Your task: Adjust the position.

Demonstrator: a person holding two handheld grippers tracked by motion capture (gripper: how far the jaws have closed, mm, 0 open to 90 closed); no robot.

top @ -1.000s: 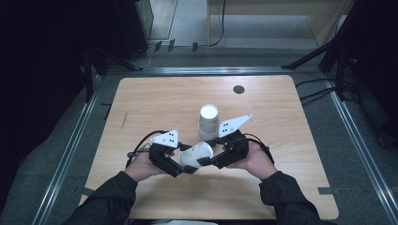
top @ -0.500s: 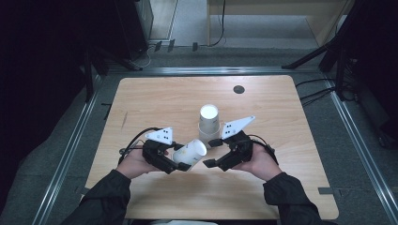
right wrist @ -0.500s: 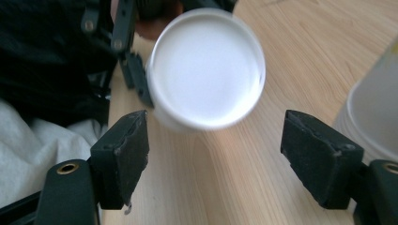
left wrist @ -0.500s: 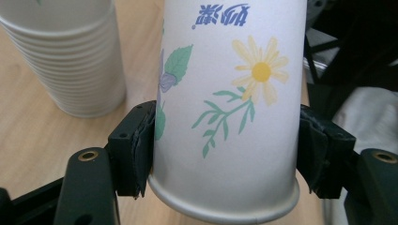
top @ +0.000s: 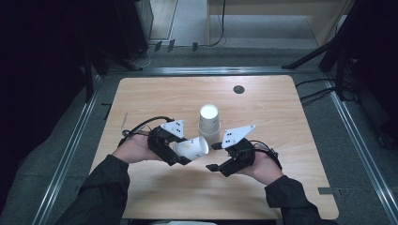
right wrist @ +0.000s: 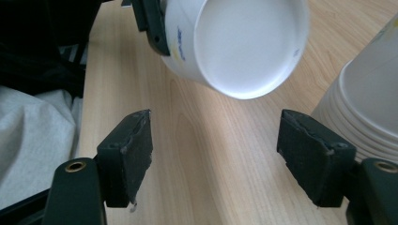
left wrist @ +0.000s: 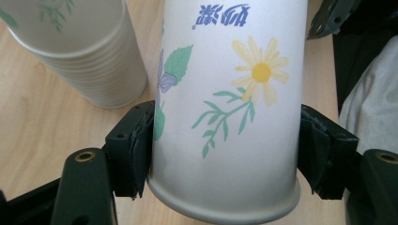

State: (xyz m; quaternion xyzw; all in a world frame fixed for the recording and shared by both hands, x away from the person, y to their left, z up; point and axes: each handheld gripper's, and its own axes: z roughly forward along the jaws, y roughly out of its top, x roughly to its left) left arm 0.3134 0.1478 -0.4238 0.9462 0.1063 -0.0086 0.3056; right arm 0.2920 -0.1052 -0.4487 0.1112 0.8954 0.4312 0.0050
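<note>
I've got the left gripper (top: 184, 152) clamped on a single paper cup (top: 191, 147); in the left gripper view both pads press the cup's (left wrist: 225, 108) sides near its base, w/ the flower print facing the camera; cup lies tipped on its side, held off the table (top: 159, 192), mouth pointing toward the right gripper (top: 215, 157). Right gripper's jaws stand apart w/ nothing between them; they've just been closing a little, but no pad touches anything; in the right gripper view bare wood shows between the jaws, and the cup's open mouth (right wrist: 244, 44) hangs just beyond and above them, so cup and right gripper are near but apart. The cup stack (top: 209, 124) stands upright, upside down, just behind the held cup, approx mid-table; in the left gripper view the stack (left wrist: 80, 51) sits at upper left, beside the held cup, can't tell if they touch; in the right gripper view the stack (right wrist: 371, 103) is just beside the right-hand jaw. A small dark round mark (top: 239, 89) sits near the table's far edge, well apart from both grippers.
</note>
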